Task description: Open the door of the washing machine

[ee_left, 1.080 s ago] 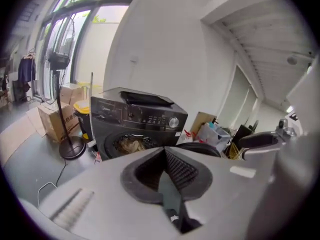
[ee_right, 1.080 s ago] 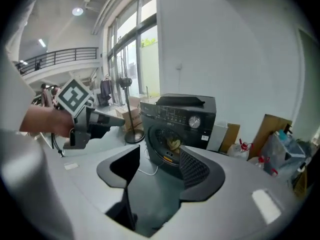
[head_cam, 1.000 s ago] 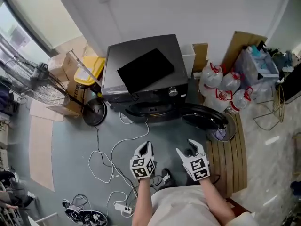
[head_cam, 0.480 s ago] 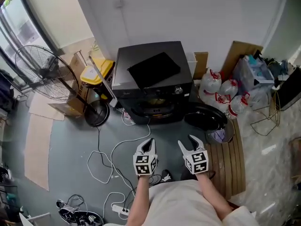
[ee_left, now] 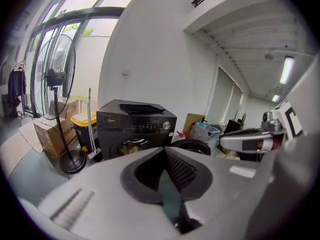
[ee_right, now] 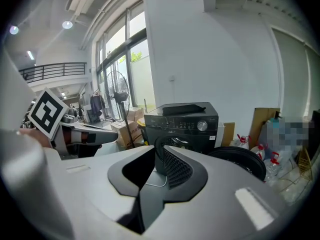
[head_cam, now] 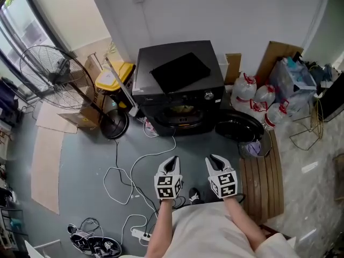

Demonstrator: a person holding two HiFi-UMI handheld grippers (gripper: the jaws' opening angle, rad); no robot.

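Door [head_cam: 239, 127] of the washing machine [head_cam: 180, 85] looks already swung open, well ahead of you; your left gripper [head_cam: 172, 161] is clenched empty, your right gripper [head_cam: 217, 161] closing on nothing.

The left gripper [head_cam: 171, 160] is pointing forward and slightly downward, its jaws resting together with nothing between them. Just beside it, on its right, the right gripper [head_cam: 214, 160] is pointing the same way, and its jaws are closing on empty space. The left forearm [head_cam: 161, 227] and right forearm [head_cam: 243, 227] are reaching forward, roughly parallel.
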